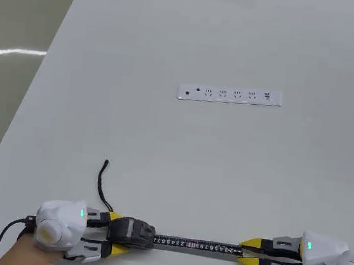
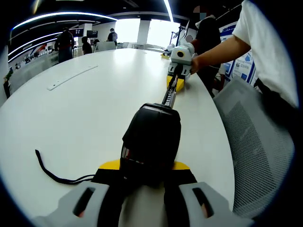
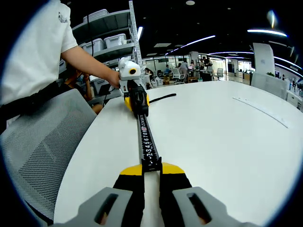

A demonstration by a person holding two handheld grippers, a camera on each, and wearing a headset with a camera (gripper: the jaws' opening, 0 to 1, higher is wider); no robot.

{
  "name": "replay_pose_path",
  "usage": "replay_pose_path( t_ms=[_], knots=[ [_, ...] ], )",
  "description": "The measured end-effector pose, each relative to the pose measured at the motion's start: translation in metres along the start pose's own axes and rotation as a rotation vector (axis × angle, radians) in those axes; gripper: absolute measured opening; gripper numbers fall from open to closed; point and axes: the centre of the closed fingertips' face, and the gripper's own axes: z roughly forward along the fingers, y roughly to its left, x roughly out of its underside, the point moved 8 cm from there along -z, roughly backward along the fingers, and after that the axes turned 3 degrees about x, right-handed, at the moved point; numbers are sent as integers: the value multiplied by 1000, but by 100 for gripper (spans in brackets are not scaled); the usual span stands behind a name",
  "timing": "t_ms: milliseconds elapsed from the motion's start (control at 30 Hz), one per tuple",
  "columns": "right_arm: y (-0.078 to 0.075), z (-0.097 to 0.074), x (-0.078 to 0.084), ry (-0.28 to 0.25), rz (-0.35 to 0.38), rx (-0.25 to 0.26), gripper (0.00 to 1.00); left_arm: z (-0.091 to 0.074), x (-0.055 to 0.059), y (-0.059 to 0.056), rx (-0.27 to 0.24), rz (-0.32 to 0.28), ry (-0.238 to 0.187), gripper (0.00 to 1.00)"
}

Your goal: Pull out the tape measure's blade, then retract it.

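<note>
A black tape measure case (image 1: 131,231) sits low on the white table, held between the yellow-tipped jaws of my left gripper (image 1: 116,234). Up close in the left gripper view the case (image 2: 150,142) is clamped by that gripper (image 2: 144,166). Its blade (image 1: 196,245) is drawn out to the right, numbers facing up. My right gripper (image 1: 245,252) is shut on the blade's end. From the right gripper view the blade (image 3: 146,139) runs from this gripper (image 3: 151,169) away to the case (image 3: 139,102). A black wrist strap (image 1: 102,185) trails from the case.
A white power strip (image 1: 230,95) lies in the middle of the table (image 1: 238,43), beyond the tape. A grey mesh chair (image 2: 255,146) stands at the near table edge. The table's left edge drops to the floor (image 1: 17,18).
</note>
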Motion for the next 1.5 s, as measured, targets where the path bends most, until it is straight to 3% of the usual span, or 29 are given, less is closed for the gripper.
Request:
replay_pose_path(
  t_ms=[1500],
  knots=[
    [-8, -39, 15, 19, 32, 32, 7, 1, 0, 0, -4, -1, 3, 29]
  ],
)
